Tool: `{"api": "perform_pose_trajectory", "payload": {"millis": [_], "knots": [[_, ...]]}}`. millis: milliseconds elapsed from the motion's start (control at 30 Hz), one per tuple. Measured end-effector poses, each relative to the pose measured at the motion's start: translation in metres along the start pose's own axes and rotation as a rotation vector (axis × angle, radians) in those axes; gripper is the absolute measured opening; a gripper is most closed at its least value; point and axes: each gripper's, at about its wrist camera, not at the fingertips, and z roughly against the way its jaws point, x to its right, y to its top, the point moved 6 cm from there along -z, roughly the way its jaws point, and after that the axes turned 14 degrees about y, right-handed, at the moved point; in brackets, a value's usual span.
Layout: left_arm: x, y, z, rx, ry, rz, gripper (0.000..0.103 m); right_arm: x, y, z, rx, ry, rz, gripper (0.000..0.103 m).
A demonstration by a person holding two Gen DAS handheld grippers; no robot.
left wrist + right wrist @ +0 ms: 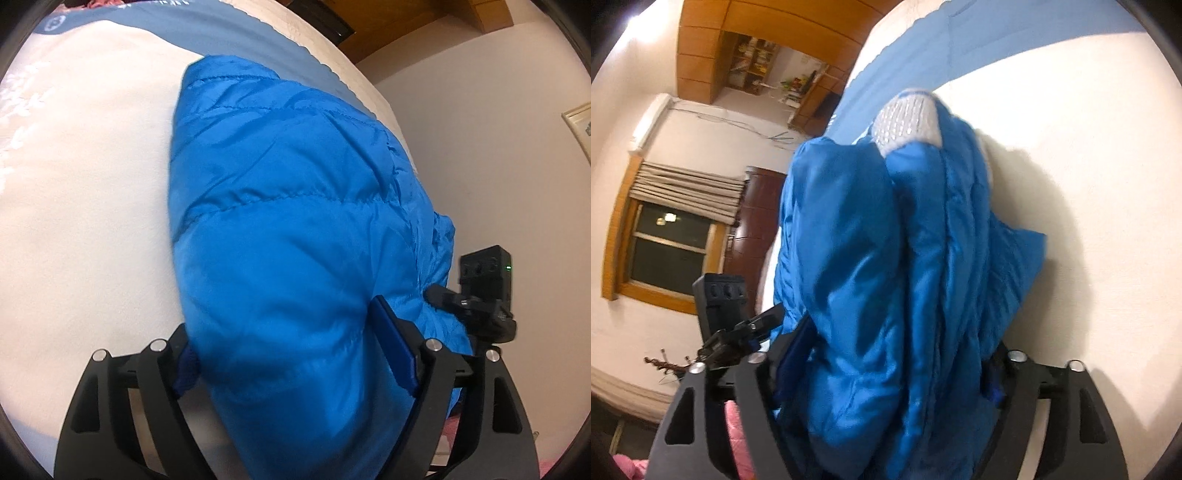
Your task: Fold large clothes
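So we've got both hands on this blue puffer jacket and it's bunched up on the cream bed cover, near the edge by the wall. It looks like we're setting down a fold, so the trick is to let the bulk settle flat before pulling out, then slide the fingers back low so the slippery shell doesn't drag and pop the fold open again.

Our left gripper has its jaws spread wide with a thick wad of jacket sitting between them; the blue pad on its right finger lies against the fabric, but we can't tell if it's really pinching. Same deal with our right gripper: jaws wide, the jacket's folded layers stuffed between them, grip unclear. From the right wrist view the jacket runs away from the fingers up to a silvery-white lining patch at the far end.
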Motion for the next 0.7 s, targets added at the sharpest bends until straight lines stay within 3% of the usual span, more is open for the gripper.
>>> {"api": "perform_pose_trajectory", "payload": {"millis": [167, 367, 500, 700], "knots": [[-0.001, -0.025, 0.039, 0.058, 0.097, -0.043, 0.080, -0.028, -0.023, 0.030, 0.024, -0.141, 0.086, 0.084], [0.010, -0.061, 0.074, 0.122, 0.171, -0.094, 0.080, -0.060, -0.055, 0.047, 0.041, -0.176, 0.152, 0.084], [0.012, -0.077, 0.067, 0.113, 0.251, -0.132, 0.080, -0.050, -0.067, 0.046, 0.034, -0.273, 0.139, 0.084], [0.003, -0.083, 0.038, 0.088, 0.264, -0.131, 0.083, -0.015, -0.080, 0.037, 0.018, -0.341, 0.081, 0.086]]}}
